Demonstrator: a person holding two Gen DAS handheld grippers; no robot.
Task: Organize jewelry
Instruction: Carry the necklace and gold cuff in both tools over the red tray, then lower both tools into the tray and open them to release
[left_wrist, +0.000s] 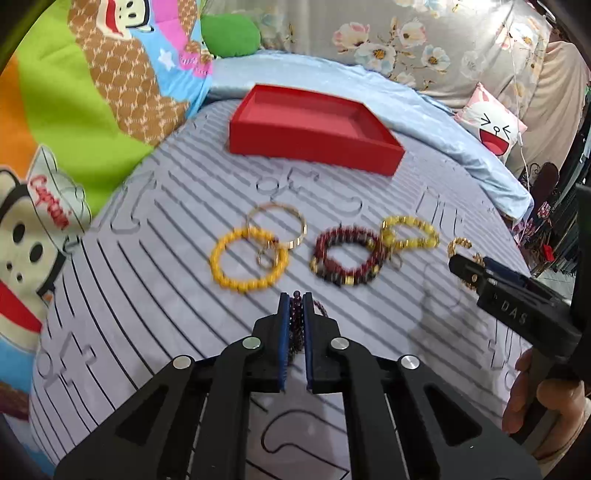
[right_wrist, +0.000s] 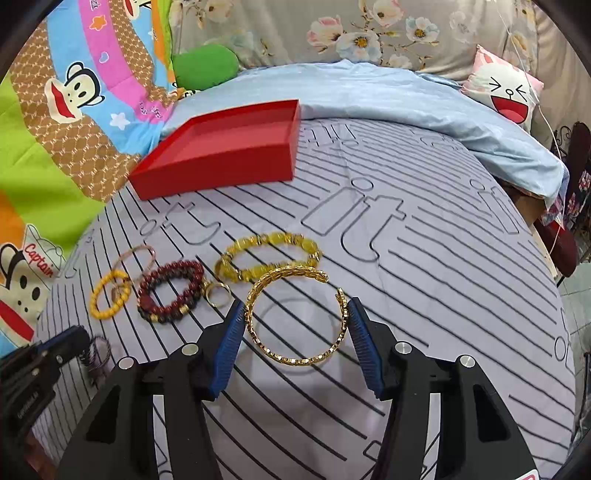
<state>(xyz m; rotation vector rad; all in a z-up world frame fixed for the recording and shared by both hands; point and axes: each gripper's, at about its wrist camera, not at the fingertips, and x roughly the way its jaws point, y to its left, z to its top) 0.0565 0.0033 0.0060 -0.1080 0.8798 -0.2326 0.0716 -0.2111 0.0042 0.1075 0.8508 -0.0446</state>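
Bedding and cushions, non-task items
Striped grey sheet (right_wrist: 424, 280) covers bed; blue blanket (right_wrist: 388, 96) along far edge, cartoon monkey quilt (left_wrist: 74, 110) at left edge, green cushion (right_wrist: 203, 66), laughing-face pillow (right_wrist: 506, 92) (far right corner).

Legible text as I read it from my two wrist cameras. "Captain" in red script on the cartoon monkey's cap (right_wrist: 38, 254), printed on the colourful quilt (right_wrist: 55, 155) at 9 o'clock; in the left view the same word (left_wrist: 50, 203) is blurred. "DAS" on the black body of the right tongs (left_wrist: 513, 314) at 3 o'clock. Outlined letters "it" (right_wrist: 354, 221) on the striped bedsheet, near centre.
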